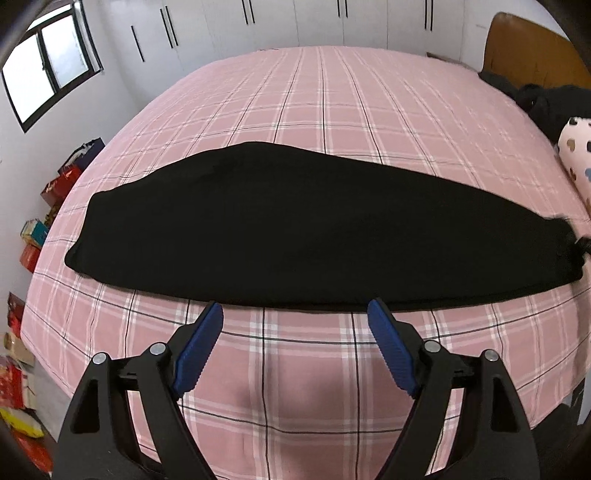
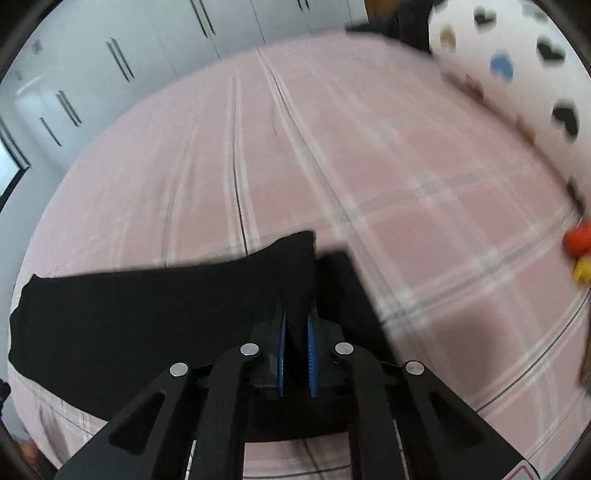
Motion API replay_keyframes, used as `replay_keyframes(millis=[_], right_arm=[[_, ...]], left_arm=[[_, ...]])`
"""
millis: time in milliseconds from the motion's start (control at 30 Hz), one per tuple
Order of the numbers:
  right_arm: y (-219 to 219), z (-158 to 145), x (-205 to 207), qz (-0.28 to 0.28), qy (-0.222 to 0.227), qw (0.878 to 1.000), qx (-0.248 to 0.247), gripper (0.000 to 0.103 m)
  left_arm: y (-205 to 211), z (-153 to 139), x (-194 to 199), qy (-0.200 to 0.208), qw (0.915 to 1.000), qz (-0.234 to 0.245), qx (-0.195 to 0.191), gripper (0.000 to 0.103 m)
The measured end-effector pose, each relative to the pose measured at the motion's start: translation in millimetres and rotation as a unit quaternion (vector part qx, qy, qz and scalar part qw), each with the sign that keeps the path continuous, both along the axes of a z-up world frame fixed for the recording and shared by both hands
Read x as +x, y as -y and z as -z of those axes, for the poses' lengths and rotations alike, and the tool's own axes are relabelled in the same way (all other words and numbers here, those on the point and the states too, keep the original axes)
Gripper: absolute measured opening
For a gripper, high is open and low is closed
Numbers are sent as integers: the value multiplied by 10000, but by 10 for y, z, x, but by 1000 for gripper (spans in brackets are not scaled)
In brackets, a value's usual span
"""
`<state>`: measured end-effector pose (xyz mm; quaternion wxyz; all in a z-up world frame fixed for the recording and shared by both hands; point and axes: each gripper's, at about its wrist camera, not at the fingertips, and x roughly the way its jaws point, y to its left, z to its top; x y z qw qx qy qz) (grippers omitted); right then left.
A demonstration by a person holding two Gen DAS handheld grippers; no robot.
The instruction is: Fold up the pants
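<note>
Left wrist view: black pants (image 1: 295, 229) lie flat across the pink bed (image 1: 332, 103), left gripper (image 1: 295, 314) spread, empty at their near edge; right gripper (image 2: 295, 325), blurred, seemingly pinches their right end for folding.

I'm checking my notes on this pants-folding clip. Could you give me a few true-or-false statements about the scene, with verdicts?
1. The black fabric pants lie on a pink plaid bedsheet. True.
2. The left gripper is clamped on the pants. False: its blue-padded fingers stand apart over the sheet, holding nothing.
3. The right gripper is shut on the pants. True.
4. The pants are bunched in a heap. False: they lie flat in a long strip.
5. White wardrobe doors stand beyond the bed. True.
</note>
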<state>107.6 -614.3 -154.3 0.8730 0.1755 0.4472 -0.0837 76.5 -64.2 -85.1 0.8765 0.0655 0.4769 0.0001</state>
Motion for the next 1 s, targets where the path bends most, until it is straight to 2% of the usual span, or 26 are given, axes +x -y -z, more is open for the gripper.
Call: replay_keyframes(millis=[33,67,133,200,267,333,400,467,533,600,667,700,767,833,867,900,1000], right_arm=[[54,11,-1,55,34,10000,-22,7],[125,108,33,127,-123,9997,-159,7],[137,407,131,-60,-574,9982,-133,7],[116,335,128,-63,-475,9985,-248,9],[164,247,75,116,-363,9993,-45,17],[176,195,8,109,-278,9994,180,20],[157,248,-22,97,-437,9980,446,34],[79,266,-65,13,-469,9978,469,40],[-18,311,-73,-27,-526,9982,287,40],[-53,288,-40,-6,-580,9983,42,9],[-32,149,-54,54,-485,9987,-115,5],[8,53,-80,84,-403,9987,-306,5],[178,43,-121,222,-404,9987,-195,5],[240,310,-105,137,-788,9968,55,5],[190,353,-117,59,-784,9969,9,7],[163,319,-128,37,-726,9974,-21,10],[225,163,-196,349,-554,9975,251,30]], left_arm=[[17,24,12,-20,10000,23,21,78],[22,40,21,-43,10000,31,45,78],[68,103,42,-117,9999,53,59,78],[107,156,45,-198,9998,76,65,78],[123,179,19,-215,9997,132,69,78],[122,197,3,-236,9996,160,46,78],[111,227,2,-269,9995,155,-4,78],[104,231,0,-291,9994,163,-44,79],[101,207,-16,-258,9995,162,-71,79],[105,186,-23,-244,9995,156,-88,81],[107,154,-31,-233,9996,136,-123,81],[112,133,-36,-215,9996,142,-136,81],[132,87,-45,-156,9996,197,-136,81],[155,81,-58,-132,9996,235,-126,81],[177,96,-55,-154,9995,246,-131,81],[195,108,-54,-178,9995,245,-135,81],[238,114,-67,-218,9993,257,-180,82]])
